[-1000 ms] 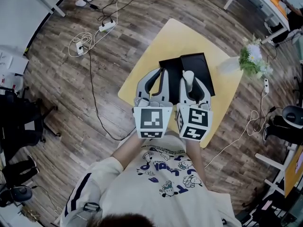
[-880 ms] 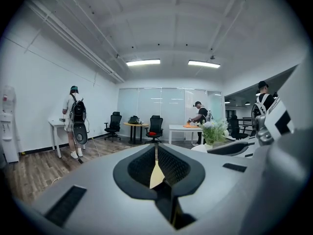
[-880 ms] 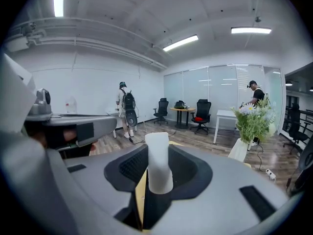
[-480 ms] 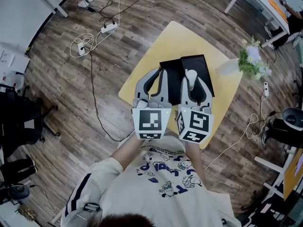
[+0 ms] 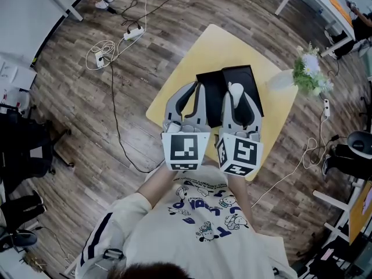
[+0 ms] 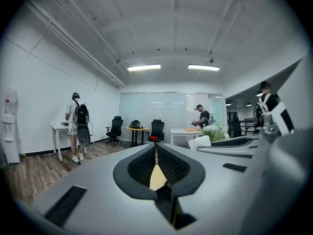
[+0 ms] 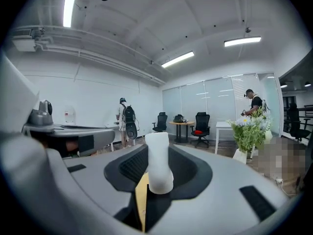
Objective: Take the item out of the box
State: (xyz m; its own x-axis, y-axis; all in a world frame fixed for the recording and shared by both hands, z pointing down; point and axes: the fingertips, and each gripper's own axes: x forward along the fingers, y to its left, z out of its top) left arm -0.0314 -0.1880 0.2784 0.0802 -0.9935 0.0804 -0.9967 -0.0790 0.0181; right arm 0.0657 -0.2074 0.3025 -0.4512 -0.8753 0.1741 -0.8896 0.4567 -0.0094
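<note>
An open black box [image 5: 249,79] lies on the yellow table [image 5: 215,45] in the head view. My right gripper [image 5: 235,92] hovers over it, shut on a white bottle-shaped item [image 5: 235,89]. The right gripper view shows that item [image 7: 159,163] standing upright between the pads, clear of the box. My left gripper [image 5: 199,87] hangs beside it over the box's left half, shut with nothing in it. In the left gripper view its jaws [image 6: 155,153] meet over the yellow tabletop, and the white item [image 6: 200,142] shows to the right.
A white vase of flowers [image 5: 307,68] stands at the table's right corner. Cables and a power strip [image 5: 132,32] lie on the wood floor to the left. Office chairs, desks and people stand far off in the room [image 6: 77,126].
My right gripper has risen slightly with the white item in it. The left gripper has stayed where it was.
</note>
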